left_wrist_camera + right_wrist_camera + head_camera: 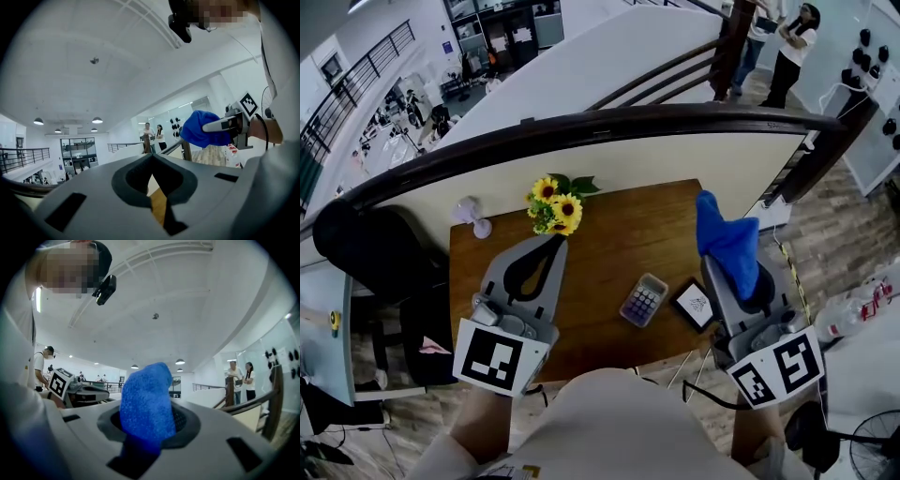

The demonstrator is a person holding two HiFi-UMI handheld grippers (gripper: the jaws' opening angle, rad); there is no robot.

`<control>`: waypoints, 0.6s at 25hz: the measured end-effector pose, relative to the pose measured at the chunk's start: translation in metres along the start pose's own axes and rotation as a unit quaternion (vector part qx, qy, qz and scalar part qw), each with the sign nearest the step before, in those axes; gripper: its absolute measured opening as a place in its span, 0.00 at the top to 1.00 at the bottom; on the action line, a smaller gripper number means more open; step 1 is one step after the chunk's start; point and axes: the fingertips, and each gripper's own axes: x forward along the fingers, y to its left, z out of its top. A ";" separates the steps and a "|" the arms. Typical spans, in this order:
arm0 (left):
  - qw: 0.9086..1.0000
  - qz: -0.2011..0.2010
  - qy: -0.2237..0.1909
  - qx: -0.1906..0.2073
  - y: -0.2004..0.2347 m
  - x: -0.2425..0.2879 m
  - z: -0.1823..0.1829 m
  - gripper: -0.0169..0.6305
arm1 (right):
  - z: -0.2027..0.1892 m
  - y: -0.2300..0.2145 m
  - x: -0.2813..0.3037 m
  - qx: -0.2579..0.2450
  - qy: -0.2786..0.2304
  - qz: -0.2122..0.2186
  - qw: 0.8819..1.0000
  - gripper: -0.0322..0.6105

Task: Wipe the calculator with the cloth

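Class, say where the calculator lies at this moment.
In the head view, the calculator lies flat on the wooden table, right of centre near its front edge, just left of a small black-framed card.

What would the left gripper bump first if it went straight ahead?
Likely the sunflowers: from the head view the left gripper points right at them. Its own view shows no flowers, so it may be tilted up and pass over.

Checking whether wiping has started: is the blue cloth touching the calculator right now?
Apart. The head view shows the cloth held up in the right gripper, with bare table between it and the calculator.
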 end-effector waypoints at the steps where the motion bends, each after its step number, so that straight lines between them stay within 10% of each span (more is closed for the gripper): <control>1: 1.000 0.001 0.004 0.001 0.000 -0.001 -0.004 0.97 | -0.005 0.000 0.000 0.001 0.006 0.000 1.000 0.74; 15: 0.999 -0.009 0.033 -0.006 -0.008 -0.004 -0.028 0.97 | -0.056 0.014 0.000 0.008 0.075 0.024 0.997 0.74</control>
